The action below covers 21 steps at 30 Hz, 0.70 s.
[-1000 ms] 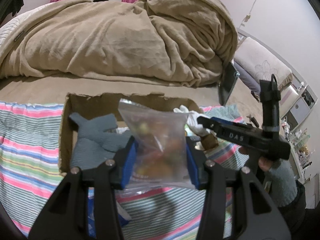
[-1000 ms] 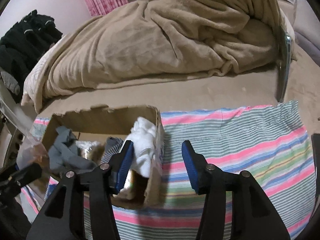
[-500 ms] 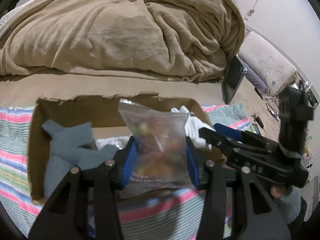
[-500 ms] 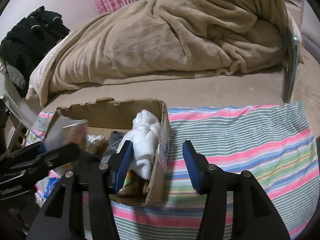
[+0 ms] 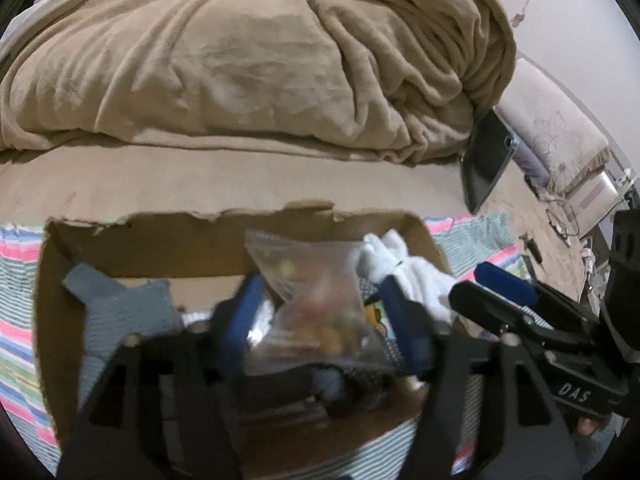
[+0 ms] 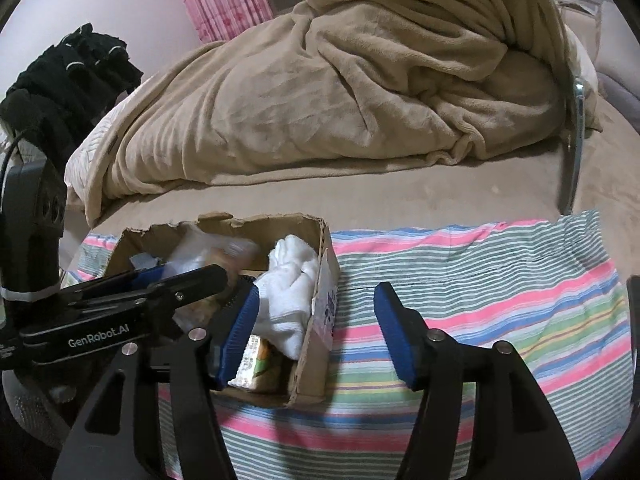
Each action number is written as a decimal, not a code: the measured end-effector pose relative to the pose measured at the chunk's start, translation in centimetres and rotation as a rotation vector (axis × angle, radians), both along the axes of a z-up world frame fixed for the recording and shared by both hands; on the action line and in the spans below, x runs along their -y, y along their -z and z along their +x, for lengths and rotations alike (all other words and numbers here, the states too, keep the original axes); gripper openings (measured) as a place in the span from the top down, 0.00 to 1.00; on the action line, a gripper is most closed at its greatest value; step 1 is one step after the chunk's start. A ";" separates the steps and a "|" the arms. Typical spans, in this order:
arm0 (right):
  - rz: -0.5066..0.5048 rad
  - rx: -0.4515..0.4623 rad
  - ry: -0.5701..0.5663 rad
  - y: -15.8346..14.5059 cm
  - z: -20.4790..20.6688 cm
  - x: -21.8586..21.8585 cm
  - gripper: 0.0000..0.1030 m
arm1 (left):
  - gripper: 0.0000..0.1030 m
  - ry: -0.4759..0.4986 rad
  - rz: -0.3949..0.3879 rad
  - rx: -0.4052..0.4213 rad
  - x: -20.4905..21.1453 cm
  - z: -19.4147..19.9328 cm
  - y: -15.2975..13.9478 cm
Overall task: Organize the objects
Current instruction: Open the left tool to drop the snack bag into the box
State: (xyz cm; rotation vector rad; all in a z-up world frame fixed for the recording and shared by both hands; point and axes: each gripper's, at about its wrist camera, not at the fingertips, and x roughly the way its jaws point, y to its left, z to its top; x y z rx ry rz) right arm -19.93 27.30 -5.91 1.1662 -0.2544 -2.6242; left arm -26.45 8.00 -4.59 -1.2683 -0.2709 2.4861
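My left gripper (image 5: 324, 316) is clamped on the plastic bag (image 5: 316, 300) over the cardboard box (image 5: 160, 240); it's soft, light, probably slippery, best pinched mid-body. My right gripper (image 6: 316, 332) hangs empty, jaws apart.

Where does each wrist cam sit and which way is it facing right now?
Left wrist: on the left gripper, looking forward and down into the cardboard box; its fingers flank the clear bag, with the right gripper at right.
Right wrist: on the right gripper, which is open and empty, straddling the box's right wall above the striped cloth; the left gripper enters from the left.
Shared: box, white cloth, tan blanket.
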 end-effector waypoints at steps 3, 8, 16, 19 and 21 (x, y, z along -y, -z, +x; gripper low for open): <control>0.011 -0.010 0.001 -0.8 0.6 0.3 0.39 | 0.29 -0.014 0.018 -0.013 0.8 0.8 -1.0; 0.029 -0.029 -0.008 -2.3 2.2 1.4 0.34 | 0.28 -0.026 0.016 -0.050 2.7 3.6 -3.0; 0.046 -0.045 -0.038 -3.8 4.9 3.7 0.31 | 0.28 -0.049 0.002 -0.063 6.4 8.5 -4.6; 0.053 -0.046 -0.057 -4.1 5.9 4.8 0.31 | 0.28 -0.065 -0.002 -0.070 7.7 10.3 -4.7; 0.058 -0.043 -0.071 -4.1 6.4 5.6 0.31 | 0.28 -0.082 0.001 -0.071 8.7 11.4 -4.7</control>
